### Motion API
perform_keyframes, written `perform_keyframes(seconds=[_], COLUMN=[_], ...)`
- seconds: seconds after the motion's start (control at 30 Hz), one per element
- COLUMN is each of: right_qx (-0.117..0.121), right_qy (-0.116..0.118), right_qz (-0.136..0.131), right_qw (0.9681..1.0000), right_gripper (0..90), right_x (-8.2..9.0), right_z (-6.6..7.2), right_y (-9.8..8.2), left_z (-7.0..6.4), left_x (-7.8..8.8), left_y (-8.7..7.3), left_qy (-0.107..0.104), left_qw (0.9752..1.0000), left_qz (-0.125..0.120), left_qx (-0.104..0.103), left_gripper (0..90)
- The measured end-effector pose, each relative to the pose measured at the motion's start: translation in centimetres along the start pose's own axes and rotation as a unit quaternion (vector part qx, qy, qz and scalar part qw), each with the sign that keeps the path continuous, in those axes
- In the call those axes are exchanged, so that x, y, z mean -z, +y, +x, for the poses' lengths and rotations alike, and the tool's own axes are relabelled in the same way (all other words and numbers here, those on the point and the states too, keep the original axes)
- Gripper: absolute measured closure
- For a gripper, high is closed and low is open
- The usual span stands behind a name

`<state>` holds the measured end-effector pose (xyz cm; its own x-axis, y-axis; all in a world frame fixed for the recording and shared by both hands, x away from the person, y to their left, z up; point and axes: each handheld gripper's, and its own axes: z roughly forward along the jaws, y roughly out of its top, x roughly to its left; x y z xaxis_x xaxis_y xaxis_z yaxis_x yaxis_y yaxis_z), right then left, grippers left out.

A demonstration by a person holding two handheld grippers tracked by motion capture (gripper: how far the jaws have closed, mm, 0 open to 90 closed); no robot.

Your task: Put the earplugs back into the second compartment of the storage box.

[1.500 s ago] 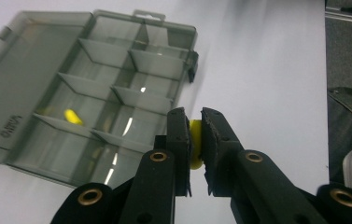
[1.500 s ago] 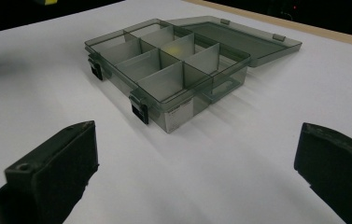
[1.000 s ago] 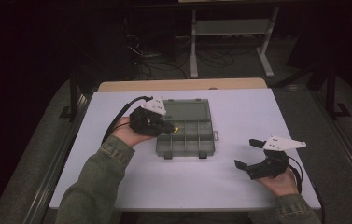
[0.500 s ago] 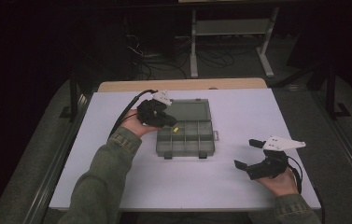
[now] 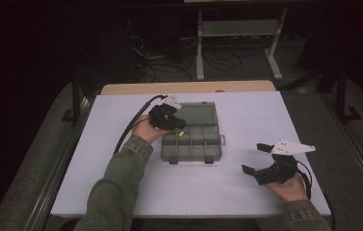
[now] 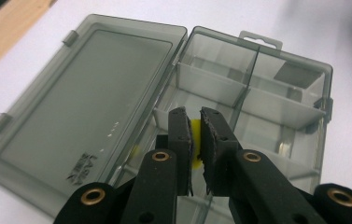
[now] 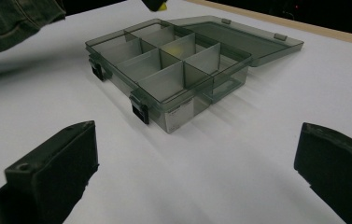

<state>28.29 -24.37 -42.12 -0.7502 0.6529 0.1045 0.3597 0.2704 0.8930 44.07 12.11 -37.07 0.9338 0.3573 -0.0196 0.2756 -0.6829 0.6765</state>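
From the high view, a smoky grey transparent plastic compartment box lies open mid-way across the white surface, the left hand-held gripper over its near-left cells, the right hand-held gripper spread wide, well apart. The left gripper view shows jaws clamped on a small yellow piece above the compartments. In the right gripper view, the visible compartments look bare.

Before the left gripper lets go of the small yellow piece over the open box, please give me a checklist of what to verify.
1. Lid fully open, lying flat: ok.
2. Yellow piece clamped in left gripper: ok.
3. Piece above a compartment of the box: ok; exactly which one, cannot tell.
4. Target compartment empty: cannot tell.
5. Right gripper open and apart from the box: ok.
6. Box flat on the table: ok.
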Motion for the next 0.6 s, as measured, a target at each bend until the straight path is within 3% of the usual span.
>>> perform_keyframes(seconds=[0.27,0.43,0.6], right_qx=[-0.002,-0.005,-0.004], right_qy=[0.000,0.001,0.001], right_qz=[0.000,0.001,0.000], right_qw=[1.0000,1.0000,1.0000], right_gripper=[0.0,0.0,0.0], right_x=[0.0,0.0,0.0], right_z=[0.0,-0.1,-0.1], right_y=[0.0,0.0,-0.1], left_z=[1.2,1.8,1.5], left_x=[-1.4,-1.2,-0.2], left_y=[-0.7,-1.0,-0.8], left_qy=[-0.005,-0.051,-0.045], left_qw=[0.9996,0.9978,0.9982], left_qz=[0.026,-0.003,-0.014], left_qx=[0.011,0.041,0.036], left_gripper=[81.2,54.1,30.5])
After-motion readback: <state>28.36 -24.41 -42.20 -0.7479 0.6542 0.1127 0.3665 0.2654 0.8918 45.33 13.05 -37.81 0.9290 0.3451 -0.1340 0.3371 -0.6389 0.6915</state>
